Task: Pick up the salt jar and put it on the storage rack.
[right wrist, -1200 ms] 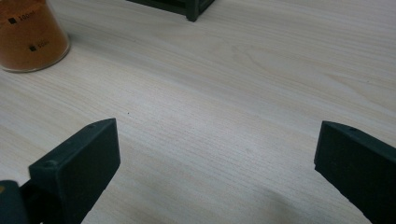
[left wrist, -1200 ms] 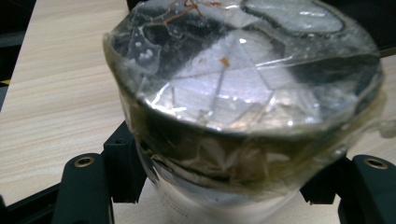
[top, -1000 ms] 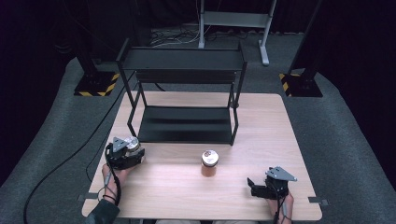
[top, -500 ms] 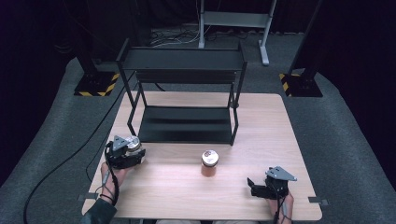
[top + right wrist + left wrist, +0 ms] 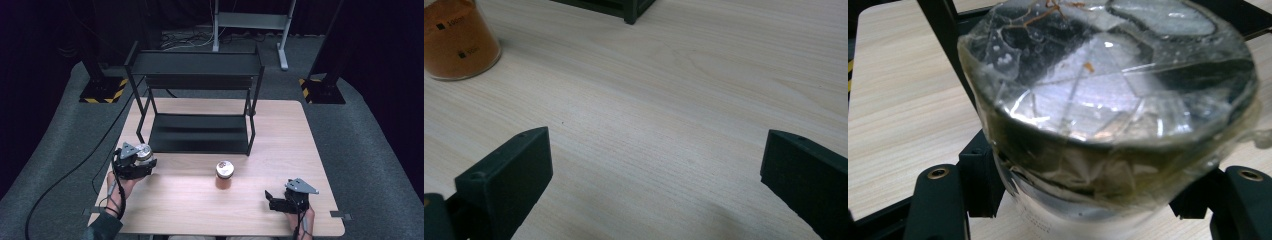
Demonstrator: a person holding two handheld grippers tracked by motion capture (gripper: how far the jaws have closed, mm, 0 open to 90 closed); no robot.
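Note:
My left gripper is shut on a clear jar with a film-covered top, held a little above the table at its left side, just in front of the black rack. Close up, the clear jar sits between both black jaws of the left gripper. A jar of orange powder stands upright mid-table; its lower part, the orange jar, is at the upper left of the right gripper view. My right gripper rests low at the front right, open, with bare wood between the jaws.
The black two-level rack stands on the far half of the wooden table, and its foot is ahead of the right gripper. Grey carpet surrounds the table, with a cable trailing off to the left and stand bases beyond.
The left gripper has risen slightly with the clear jar in it. The right gripper and the orange jar have stayed put.

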